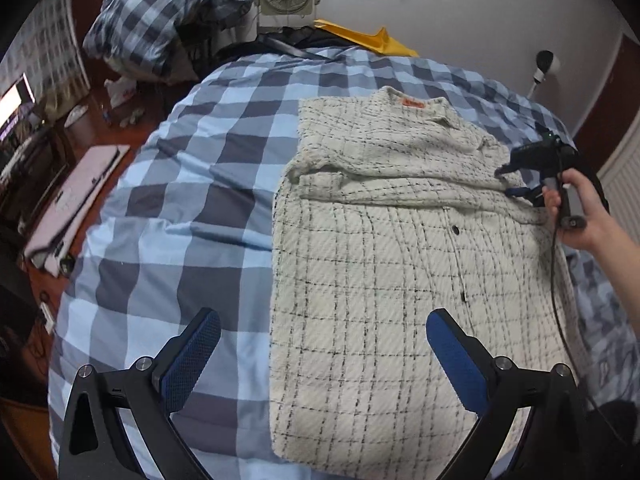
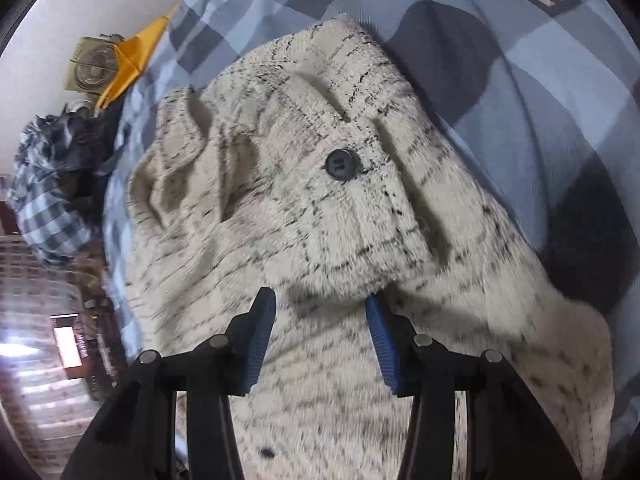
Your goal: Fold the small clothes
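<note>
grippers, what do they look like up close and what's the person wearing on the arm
Each tool is black with two angled fingers, silver round pivot bolts and blue textured pads: left tool, right tool. From the left view the right tool has a grey handle and a thin black cable trailing down. The arm holding it shows no sleeve.
</note>
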A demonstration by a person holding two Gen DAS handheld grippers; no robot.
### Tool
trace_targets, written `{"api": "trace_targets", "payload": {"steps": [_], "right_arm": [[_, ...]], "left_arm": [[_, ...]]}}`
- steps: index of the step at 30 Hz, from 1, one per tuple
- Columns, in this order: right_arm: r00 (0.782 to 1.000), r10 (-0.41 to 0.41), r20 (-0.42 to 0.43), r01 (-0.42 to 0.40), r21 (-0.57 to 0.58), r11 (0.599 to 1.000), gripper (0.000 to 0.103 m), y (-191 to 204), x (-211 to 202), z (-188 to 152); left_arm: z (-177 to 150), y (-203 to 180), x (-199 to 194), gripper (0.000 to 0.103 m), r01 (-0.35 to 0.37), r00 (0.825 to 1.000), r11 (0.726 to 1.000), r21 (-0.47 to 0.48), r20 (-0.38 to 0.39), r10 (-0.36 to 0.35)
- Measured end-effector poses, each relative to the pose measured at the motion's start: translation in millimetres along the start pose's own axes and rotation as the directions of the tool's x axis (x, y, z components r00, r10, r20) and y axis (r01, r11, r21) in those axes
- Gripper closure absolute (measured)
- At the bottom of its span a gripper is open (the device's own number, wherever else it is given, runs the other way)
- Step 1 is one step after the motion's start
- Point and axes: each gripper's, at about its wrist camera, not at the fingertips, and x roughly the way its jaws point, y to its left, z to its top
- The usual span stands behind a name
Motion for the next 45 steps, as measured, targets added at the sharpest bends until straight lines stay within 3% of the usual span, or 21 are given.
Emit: {"api": "trace_targets", "payload": {"steps": [1,2,5,11,13,15,17,20,23,25,27,28,31,32,34,36,41,43,45], "right_arm": [[1.000,-0.029,0.006,0.029,-0.006,1.000,0.085,2,0,2],[0.999,-0.033,0.013,0.033,-0.010,0.999,0.089,1,-1,1],[0.992,0.096,0.078,-0.095,-0.026,0.995,0.094,5,-31,-5],[0.957,0.260,0.129,-0.248,-0.108,0.963,0.095,22,-107,-36],[0.969,0.206,0.140,-0.187,-0.134,0.973,0.094,21,-118,-44],[0.994,0.042,0.099,-0.028,-0.140,0.990,0.083,16,-101,-43],[0.989,-0.146,0.000,0.145,-0.108,0.984,0.044,-1,-76,-43],[0.985,-0.169,-0.017,0.168,-0.038,0.985,0.044,-19,-81,-55],[0.977,-0.192,0.091,0.204,-0.141,0.969,0.037,20,-99,-74],[0.985,-0.134,0.110,0.154,-0.198,0.968,0.030,53,-92,-75],[0.990,-0.034,0.135,0.071,-0.280,0.957,0.030,82,-84,-70],[0.986,-0.034,0.162,0.085,-0.319,0.944,0.030,95,-79,-63],[0.931,-0.249,0.267,0.326,-0.297,0.897,0.030,100,-58,-29],[0.932,-0.281,0.230,0.338,-0.270,0.901,0.030,87,-46,-13],[0.962,-0.251,0.107,0.270,-0.248,0.930,0.030,60,-34,3],[0.972,-0.237,-0.003,0.229,-0.240,0.943,0.030,38,-20,12],[0.937,-0.348,-0.033,0.325,-0.285,0.902,0.030,-1,-8,16],[0.944,-0.327,-0.039,0.301,-0.298,0.906,0.030,-9,-3,14],[0.940,-0.342,0.009,0.322,-0.360,0.876,0.034,-5,-2,6]], "left_arm": [[1,1,1,0.000,0.006,1.000,1.000,-0.009,-0.006,-0.006],[1,1,2,0.000,0.017,1.000,1.000,-0.017,-0.010,-0.018],[1,-1,1,0.000,0.038,0.999,0.999,-0.025,-0.011,-0.039],[-1,-5,-8,0.000,0.028,1.000,1.000,-0.015,0.008,-0.027],[-2,-5,-9,0.000,0.028,1.000,1.000,-0.013,0.010,-0.028],[-1,-6,-9,0.000,0.026,1.000,1.000,-0.012,0.009,-0.026],[-1,-5,-10,0.000,0.028,1.000,1.000,-0.014,0.009,-0.028],[-2,-3,-13,0.000,0.042,0.999,0.999,-0.023,0.015,-0.041],[0,-2,-14,0.000,0.063,0.998,0.997,-0.034,0.017,-0.062],[2,-4,-14,0.000,0.082,0.997,0.996,-0.034,0.017,-0.081],[2,-7,-13,0.000,0.084,0.996,0.996,-0.020,0.013,-0.083],[1,-8,-11,0.000,0.074,0.997,0.997,-0.010,0.009,-0.074],[-3,-7,-6,0.000,0.048,0.999,0.999,-0.005,-0.003,-0.048],[-4,-6,-5,0.000,0.052,0.999,0.999,-0.010,-0.012,-0.052],[-3,-6,-3,0.000,0.071,0.997,0.997,-0.020,-0.023,-0.071],[-1,-5,-4,0.000,0.095,0.995,0.995,-0.031,-0.019,-0.096],[0,-14,-4,0.000,0.108,0.994,0.994,-0.011,-0.016,-0.108],[-3,-17,-2,0.000,0.098,0.995,0.995,0.003,-0.026,-0.098],[-4,-18,-1,0.000,0.084,0.996,0.996,0.011,-0.031,-0.084]]}}
